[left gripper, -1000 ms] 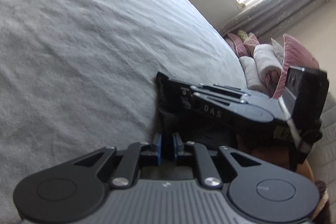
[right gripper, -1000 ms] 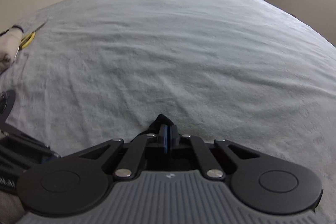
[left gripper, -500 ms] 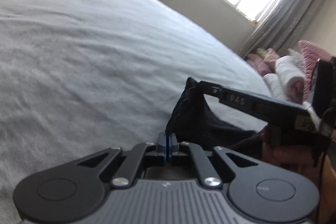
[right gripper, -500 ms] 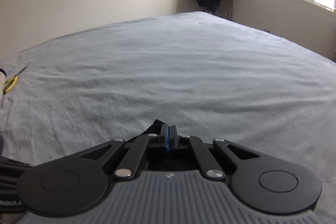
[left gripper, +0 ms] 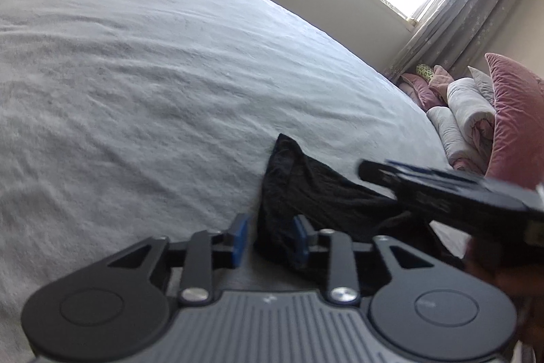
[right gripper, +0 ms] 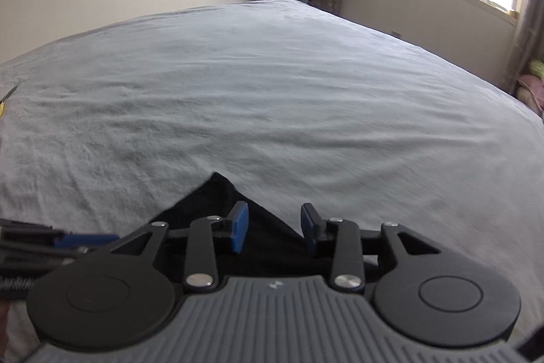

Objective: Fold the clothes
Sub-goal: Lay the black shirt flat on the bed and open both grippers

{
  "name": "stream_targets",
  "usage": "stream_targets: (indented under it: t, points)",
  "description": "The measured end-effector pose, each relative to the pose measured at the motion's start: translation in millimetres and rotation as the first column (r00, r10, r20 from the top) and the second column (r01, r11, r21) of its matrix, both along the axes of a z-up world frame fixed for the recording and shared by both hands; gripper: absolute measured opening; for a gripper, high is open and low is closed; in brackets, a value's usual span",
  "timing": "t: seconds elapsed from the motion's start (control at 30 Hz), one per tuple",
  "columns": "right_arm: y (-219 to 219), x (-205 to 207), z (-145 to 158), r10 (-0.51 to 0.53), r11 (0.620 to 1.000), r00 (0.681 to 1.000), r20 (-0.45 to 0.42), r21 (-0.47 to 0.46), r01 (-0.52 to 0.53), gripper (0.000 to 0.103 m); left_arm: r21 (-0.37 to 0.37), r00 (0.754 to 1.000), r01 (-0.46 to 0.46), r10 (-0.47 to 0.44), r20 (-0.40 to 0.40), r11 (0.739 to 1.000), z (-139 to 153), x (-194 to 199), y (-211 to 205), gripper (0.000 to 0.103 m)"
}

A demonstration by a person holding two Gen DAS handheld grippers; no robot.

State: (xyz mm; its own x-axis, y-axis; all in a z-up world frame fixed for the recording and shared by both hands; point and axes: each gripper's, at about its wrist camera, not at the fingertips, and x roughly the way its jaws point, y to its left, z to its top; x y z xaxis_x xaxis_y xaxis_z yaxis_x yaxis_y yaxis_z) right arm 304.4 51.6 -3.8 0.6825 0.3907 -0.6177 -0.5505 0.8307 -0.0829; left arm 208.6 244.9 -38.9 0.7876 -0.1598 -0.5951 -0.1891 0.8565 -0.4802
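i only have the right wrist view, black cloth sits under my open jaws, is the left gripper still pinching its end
Observer: No. The left gripper has its jaws opening, and the crumpled black fabric garment lies between the blue pads unpressed.
Operator: does the cloth lie flat over there
Observer: It is bunched, with one corner peaked up on the grey textured bedspread.
Operator: anything past the bed on that side
Observer: Yes, a pile of pink velvet cushions and rolled white bedding sits below the grey curtain.

black linkages, blue fingers [left gripper: 240, 235], silver screws
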Motion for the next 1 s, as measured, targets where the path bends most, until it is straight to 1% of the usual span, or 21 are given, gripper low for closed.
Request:
stream_targets:
  t: [0.03,0.07,0.13,0.23,0.3,0.33,0.4,0.47,0.53,0.63,0.73,0.83,0.93,1.0]
  points:
    - [-11.5,-8.6,5.7,-0.026,1.000,1.000,-0.005,0.008,0.026,0.039,0.008,1.000,0.001,-0.001,-0.006,1.000,2.5,-0.1,-1.9,0.046]
    - [-22.9,-17.3,11.5,-0.053,0.998,0.999,-0.010,0.016,0.053,0.041,0.015,1.000,0.003,-0.002,-0.011,1.000,4.9,-0.2,-3.8,0.048]
    - [-48.4,-42.3,22.2,-0.112,0.993,0.993,-0.025,0.036,0.112,0.043,0.051,1.000,0.001,0.000,-0.026,0.999,9.7,-0.6,-9.6,0.059]
    - [-86.7,-84.6,38.3,-0.185,0.981,0.982,-0.044,0.057,0.188,0.043,0.123,0.999,-0.001,0.007,-0.042,0.992,17.1,-3.6,-20.0,0.060]
    - [-116.4,-121.9,52.3,-0.239,0.968,0.970,-0.035,0.065,0.241,0.043,0.158,0.999,0.006,0.000,-0.041,0.987,23.3,-7.3,-26.8,0.061]
    - [-131.4,-140.6,59.3,-0.266,0.961,0.964,-0.030,0.070,0.267,0.044,0.157,0.999,0.025,-0.019,-0.035,0.987,27.3,-11.2,-30.7,0.062]
    - [-166.5,-179.6,72.4,-0.321,0.942,0.946,-0.037,0.091,0.323,0.048,0.158,0.998,0.065,-0.062,-0.027,0.985,35.3,-19.2,-39.2,0.062]
    - [-200.3,-215.8,83.3,-0.369,0.922,0.929,-0.042,0.108,0.371,0.050,0.173,0.990,0.144,-0.140,-0.036,0.974,42.2,-27.7,-53.6,0.062]
    - [-227.8,-245.9,88.3,-0.410,0.905,0.911,-0.032,0.108,0.411,0.050,0.168,0.980,0.196,-0.192,-0.041,0.966,48.9,-39.7,-66.2,0.062]
    - [-257.0,-279.8,88.2,-0.455,0.883,0.890,-0.026,0.114,0.455,0.050,0.152,0.962,0.273,-0.267,-0.059,0.950,57.2,-61.5,-81.9,0.063]
    - [-279.0,-301.7,79.9,-0.496,0.852,0.865,-0.075,0.147,0.502,0.052,0.137,0.937,0.347,-0.336,-0.097,0.928,59.1,-85.3,-94.4,0.062]
    - [-293.2,-316.2,67.6,-0.514,0.832,0.850,-0.112,0.174,0.526,0.052,0.125,0.917,0.391,-0.374,-0.139,0.912,56.0,-111.7,-102.9,0.062]
    - [-306.2,-328.3,53.1,-0.516,0.819,0.845,-0.143,0.207,0.535,0.052,0.112,0.909,0.398,-0.375,-0.181,0.910,47.4,-135.8,-103.7,0.062]
    - [-314.3,-331.8,40.3,-0.508,0.809,0.845,-0.169,0.244,0.535,0.051,0.103,0.915,0.383,-0.362,-0.180,0.918,39.7,-147.3,-100.2,0.062]
